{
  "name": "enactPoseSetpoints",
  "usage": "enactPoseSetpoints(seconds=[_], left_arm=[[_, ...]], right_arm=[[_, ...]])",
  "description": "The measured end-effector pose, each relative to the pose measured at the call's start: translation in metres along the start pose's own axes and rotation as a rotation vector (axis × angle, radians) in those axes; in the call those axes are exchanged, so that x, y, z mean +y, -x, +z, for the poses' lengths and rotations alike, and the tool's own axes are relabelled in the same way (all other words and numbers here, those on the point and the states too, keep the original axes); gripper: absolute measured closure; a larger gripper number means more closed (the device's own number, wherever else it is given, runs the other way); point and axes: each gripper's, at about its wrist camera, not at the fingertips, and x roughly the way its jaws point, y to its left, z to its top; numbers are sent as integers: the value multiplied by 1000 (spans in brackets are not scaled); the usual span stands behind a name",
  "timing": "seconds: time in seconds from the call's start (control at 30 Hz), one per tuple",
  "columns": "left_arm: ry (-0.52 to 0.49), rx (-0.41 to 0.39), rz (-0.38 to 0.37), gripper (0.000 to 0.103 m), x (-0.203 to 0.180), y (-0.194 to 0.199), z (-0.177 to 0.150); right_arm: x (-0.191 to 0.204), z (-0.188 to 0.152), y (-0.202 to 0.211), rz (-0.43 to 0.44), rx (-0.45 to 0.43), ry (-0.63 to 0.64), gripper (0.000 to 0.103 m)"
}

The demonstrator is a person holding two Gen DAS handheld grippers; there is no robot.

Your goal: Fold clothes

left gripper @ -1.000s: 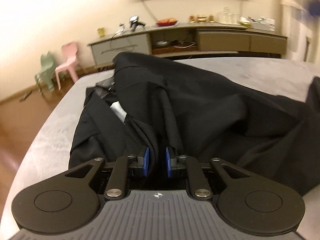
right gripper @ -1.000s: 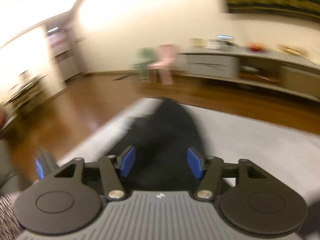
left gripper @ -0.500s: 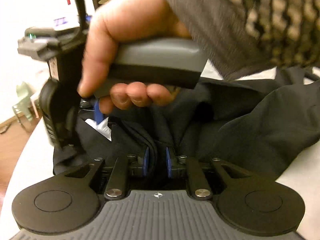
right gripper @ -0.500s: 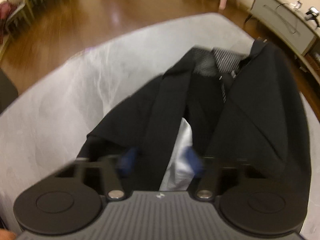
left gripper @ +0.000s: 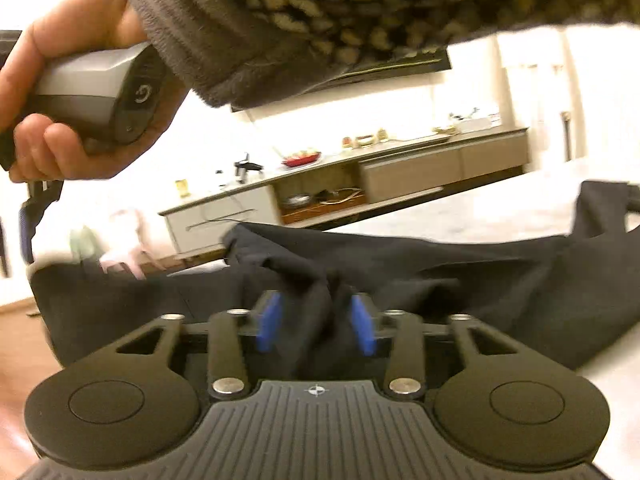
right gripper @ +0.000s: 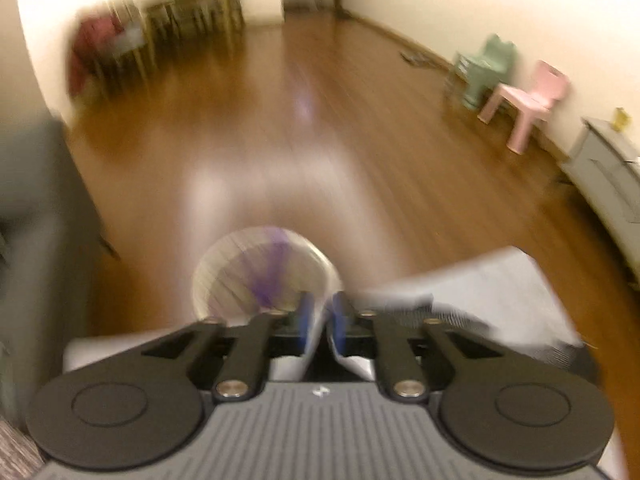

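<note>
Black garment (left gripper: pixel 460 280) is being straddled by opened left claw (left gripper: pixel 316 322); white fabric (right gripper: pixel 320 344) is being pinched by right claw (right gripper: pixel 320 318).

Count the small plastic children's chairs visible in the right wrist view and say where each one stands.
2. The green chair and the pink chair stand side by side on the wooden floor against the right-hand wall, green farther off. Blur may hide others.

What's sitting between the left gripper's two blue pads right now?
In the left wrist view, a bunched fold of the black garment sits between the left gripper pads; the jaws stand apart around it, with no other object there.
</note>
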Motion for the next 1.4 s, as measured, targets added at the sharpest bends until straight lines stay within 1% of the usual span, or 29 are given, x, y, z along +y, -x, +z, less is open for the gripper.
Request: enactPoseSetpoints(seconds=[0.03,0.07,0.1,0.13,0.2,0.23,0.27,0.37,0.4,0.43,0.5,0.53,0.57,0.6,0.63,0.7,0.77,0.83,0.87,0.93,0.97,1.0,1.03,1.13,1.17,1.2,1.27,1.33,1.4], left_arm=[[4,-1,15,55,7,0,1],[9,-2,30,54,13,0,3],[34,-2,40,53,25,1,3],[69,5,52,53,41,0,2],[165,57,95,52,71,-4,0],[221,102,117,51,86,-11,-4],[279,152,139,51,100,-20,-8],[470,290,190,48,140,-42,-22],[540,318,189,47,152,-45,-26],[588,334,179,45,157,-47,-29],[674,361,155,38,164,-49,-35],[681,369,141,32,163,-50,-35],[679,377,126,29,161,-50,-33],[681,380,95,29,155,-51,-31],[683,381,60,28,149,-52,-28],[688,384,-11,25,135,-53,-22],[632,407,-50,22,113,-58,-18],[570,431,-85,22,89,-63,-14],[539,443,-103,22,77,-66,-12],[476,467,-137,22,54,-72,-8],[450,479,-126,22,46,-76,-7],[438,489,-106,22,41,-81,-7],[442,489,-88,22,39,-84,-6],[480,486,-30,22,40,-88,-3],[507,486,-8,22,44,-89,-2],[542,489,26,22,51,-89,-1],[625,490,93,22,68,-87,-2],[716,488,135,22,87,-85,-4],[755,490,124,22,94,-83,-2]], right_arm=[[-7,-3,9,-11,-19,-41,52],[-13,-6,18,-22,-38,-82,52],[-22,-13,31,-47,-56,-129,52],[-36,-29,50,-88,-73,-186,52],[-62,-73,93,-163,-106,-301,48],[-73,-103,115,-207,-119,-356,46],[-83,-135,136,-250,-126,-409,46],[-100,-251,194,-383,-100,-559,44],[-102,-295,213,-433,-81,-621,44],[-102,-337,231,-482,-65,-685,44],[-96,-420,265,-573,-45,-815,44],[-87,-457,280,-619,-36,-862,43],[-77,-489,292,-660,-22,-893,42],[-67,-521,303,-701,-9,-924,38],[-58,-549,313,-736,9,-943,33],[-44,-590,322,-783,61,-939,28],[-36,-615,322,-810,121,-900,25],[-41,-627,318,-788,154,-862,27],[-49,-627,316,-768,154,-853,30],[-66,-626,313,-728,156,-833,43],[-74,-625,312,-708,157,-823,47],[-85,-626,312,-702,155,-817,56],[-101,-626,314,-725,155,-812,58],[-138,-640,323,-860,160,-796,58],[-147,-648,328,-893,151,-811,57],[-152,-656,332,-909,140,-827,53],[-154,-669,341,-887,117,-851,53],[-148,-670,347,-849,122,-840,53],[-140,-665,353,-840,95,-813,52]])
